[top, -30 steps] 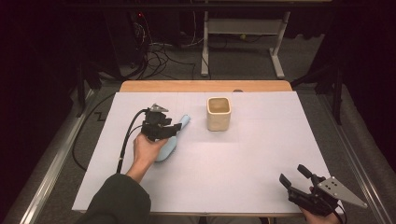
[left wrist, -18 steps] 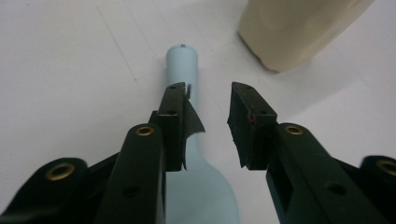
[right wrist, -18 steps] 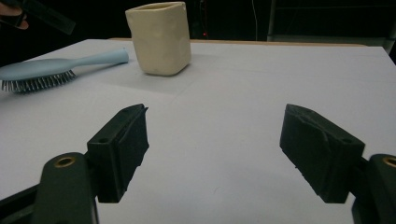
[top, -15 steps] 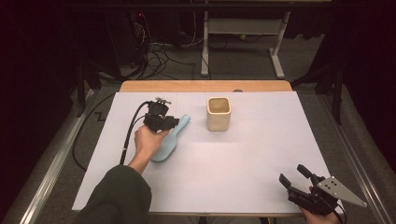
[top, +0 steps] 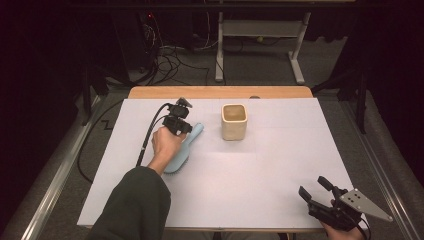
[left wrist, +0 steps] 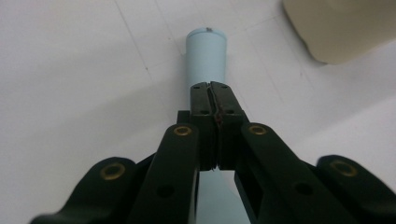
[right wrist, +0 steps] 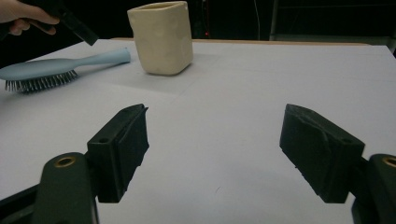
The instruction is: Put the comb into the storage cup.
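High view: I see the light blue hairbrush (top: 181, 152) lying on the white worktop (top: 280, 165), left of the cream cup (top: 234, 121)
Left tool (left wrist: 212, 88): I watch its jaws just finish closing, pads together over the brush handle, nothing between them
Right tool (right wrist: 212, 154): jaws stand apart and hold nothing, at the near right corner
Brush head: bristles down, under my left hand (top: 166, 142)

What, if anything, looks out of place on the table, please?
The left tool has just closed its jaws above the hairbrush handle, pad against pad, gripping nothing. Otherwise nothing stands out.
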